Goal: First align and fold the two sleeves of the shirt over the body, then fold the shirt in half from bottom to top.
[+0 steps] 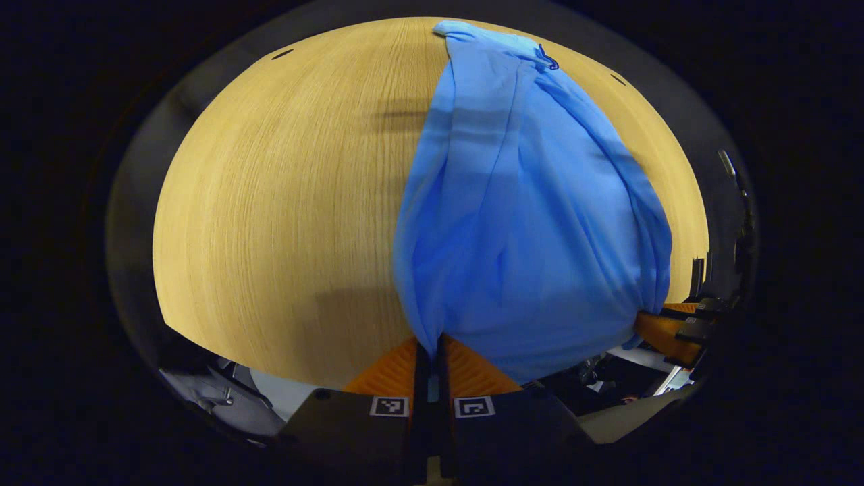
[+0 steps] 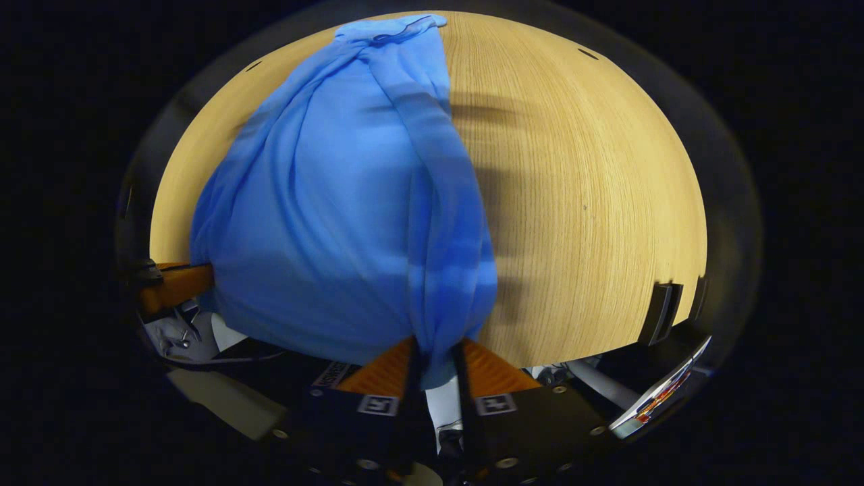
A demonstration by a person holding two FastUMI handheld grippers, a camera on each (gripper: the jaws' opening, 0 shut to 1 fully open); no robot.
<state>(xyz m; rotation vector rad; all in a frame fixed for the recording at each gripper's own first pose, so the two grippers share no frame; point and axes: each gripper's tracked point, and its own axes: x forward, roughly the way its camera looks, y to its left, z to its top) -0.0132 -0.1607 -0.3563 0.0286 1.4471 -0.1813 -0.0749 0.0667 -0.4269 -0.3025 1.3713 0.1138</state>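
The blue shirt [image 1: 526, 223] lies lengthwise on the wooden counter [image 1: 283, 202], its near hem raised off the surface and its far end, with the collar, resting flat toward the counter's far edge. The cloth is gathered into long folds along both side edges and hangs slack between the two held corners.

In the left gripper view, the left gripper [image 1: 432, 351] has its jaws pressed together on the near left corner of the hem, with the cloth bunched between them. The right gripper [image 1: 665, 334] shows at the far right, at the hem's other corner.

In the right gripper view, the right gripper [image 2: 439, 358] has its jaws pinching the gathered near right corner, a tail of cloth hanging between them. The left gripper [image 2: 175, 287] meets the hem at the left.

Shadows fall across the bare counter beside the shirt.
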